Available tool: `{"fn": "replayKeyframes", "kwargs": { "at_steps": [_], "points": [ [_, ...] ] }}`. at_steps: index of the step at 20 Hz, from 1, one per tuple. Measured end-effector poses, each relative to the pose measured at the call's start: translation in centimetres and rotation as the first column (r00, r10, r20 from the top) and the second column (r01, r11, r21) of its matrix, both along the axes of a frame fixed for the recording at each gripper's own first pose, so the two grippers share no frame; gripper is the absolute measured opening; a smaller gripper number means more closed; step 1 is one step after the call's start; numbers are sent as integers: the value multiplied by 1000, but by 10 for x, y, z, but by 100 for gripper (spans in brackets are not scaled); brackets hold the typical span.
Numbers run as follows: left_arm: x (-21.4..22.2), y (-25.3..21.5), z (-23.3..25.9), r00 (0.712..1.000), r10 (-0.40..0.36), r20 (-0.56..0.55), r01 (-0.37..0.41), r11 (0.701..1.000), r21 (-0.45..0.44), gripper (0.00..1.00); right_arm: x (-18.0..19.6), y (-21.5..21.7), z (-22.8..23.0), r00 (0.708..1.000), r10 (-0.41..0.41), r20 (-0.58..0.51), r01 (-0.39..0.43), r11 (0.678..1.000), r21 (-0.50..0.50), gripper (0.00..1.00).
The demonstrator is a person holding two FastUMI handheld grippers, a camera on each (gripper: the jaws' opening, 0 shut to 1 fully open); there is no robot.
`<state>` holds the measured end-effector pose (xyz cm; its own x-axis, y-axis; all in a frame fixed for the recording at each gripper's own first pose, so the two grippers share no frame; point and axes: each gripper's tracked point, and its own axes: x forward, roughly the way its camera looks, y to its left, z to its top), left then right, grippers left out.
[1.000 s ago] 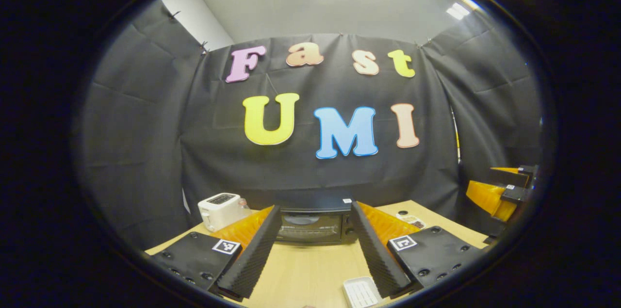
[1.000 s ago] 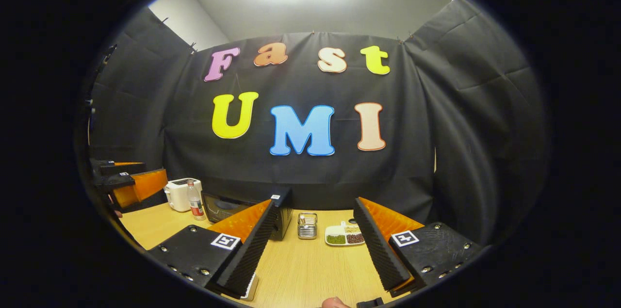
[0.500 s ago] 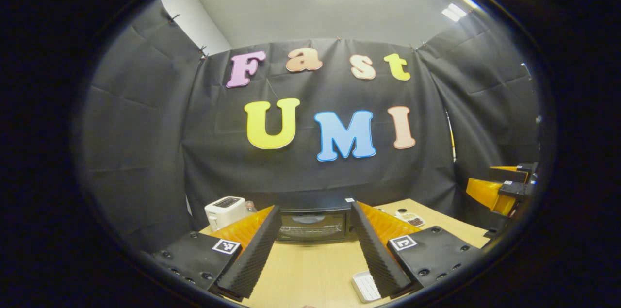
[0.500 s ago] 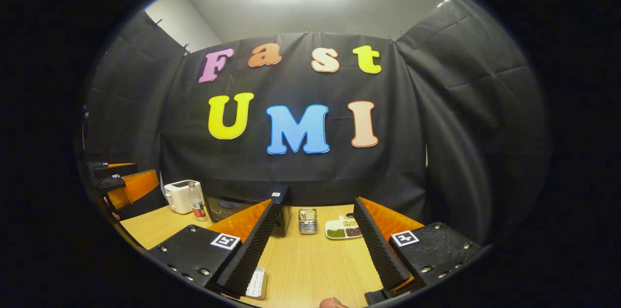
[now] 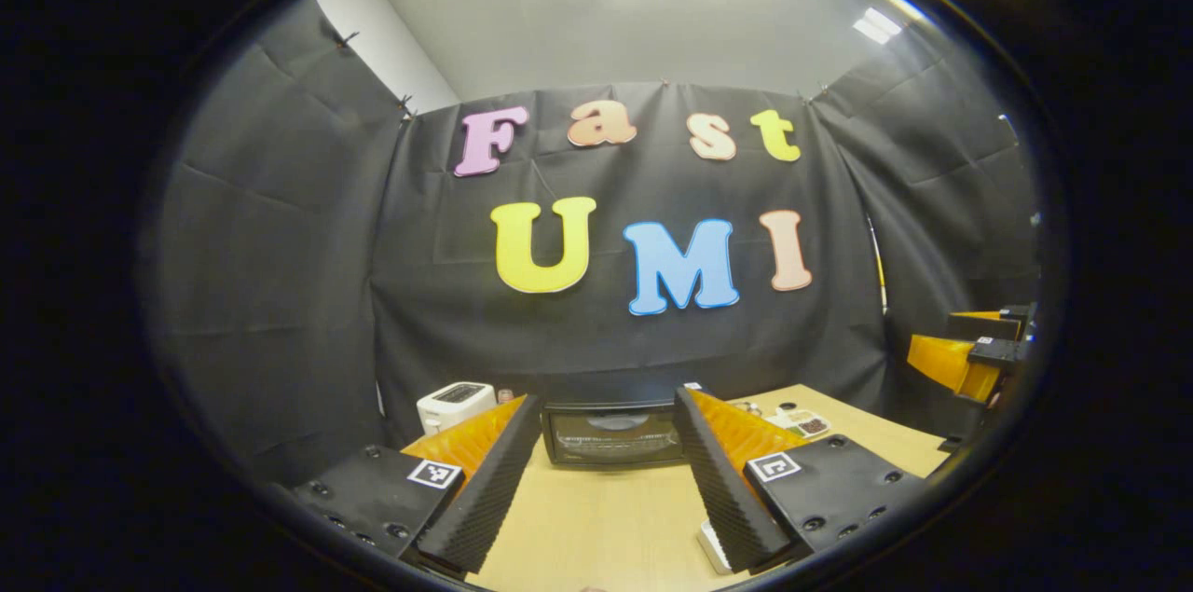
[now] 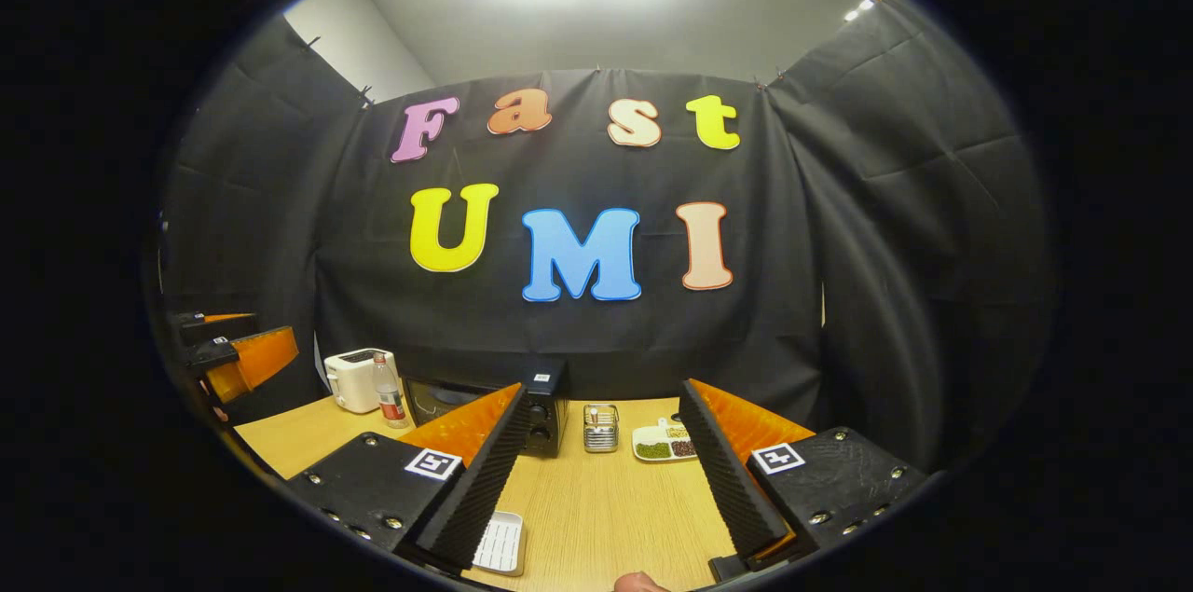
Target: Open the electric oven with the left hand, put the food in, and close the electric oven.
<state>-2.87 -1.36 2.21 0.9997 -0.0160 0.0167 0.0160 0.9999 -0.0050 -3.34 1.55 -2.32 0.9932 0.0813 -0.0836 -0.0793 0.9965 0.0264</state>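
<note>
The black electric oven [image 5: 610,433] stands at the back of the wooden table [image 5: 596,527] with its glass door closed. My left gripper [image 5: 606,404] is open, short of the oven, and frames it between its fingers. A white ridged tray [image 5: 710,547] lies on the table, half hidden by the right finger; the same tray [image 6: 500,543] lies beside my right gripper's left finger. My right gripper [image 6: 601,394] is open and empty above the table. The oven [image 6: 536,410] is partly hidden behind that finger. I cannot make out any food on the tray.
A white toaster [image 6: 356,378] and a bottle [image 6: 387,396] stand left of the oven. A metal holder [image 6: 601,427] and a divided dish of beans [image 6: 664,445] sit at the back. The other gripper [image 5: 969,354] hovers far right; my left gripper [image 6: 233,354] shows far left.
Both views have shifted slightly; the white tray has slid farther behind the left gripper's right finger and come out more beside the right gripper's left finger. Both grippers stay open.
</note>
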Motion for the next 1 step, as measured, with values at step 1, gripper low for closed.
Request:
{"fn": "replayKeyframes", "kwargs": {
  "at_steps": [1],
  "points": [
    [-1, 2, 0, 1000, 3, 1, -3, 1000, -1, 100, 0, 2, 1, 1000, 4, 0, -4, 1000, 0, 97]
  ]
}}
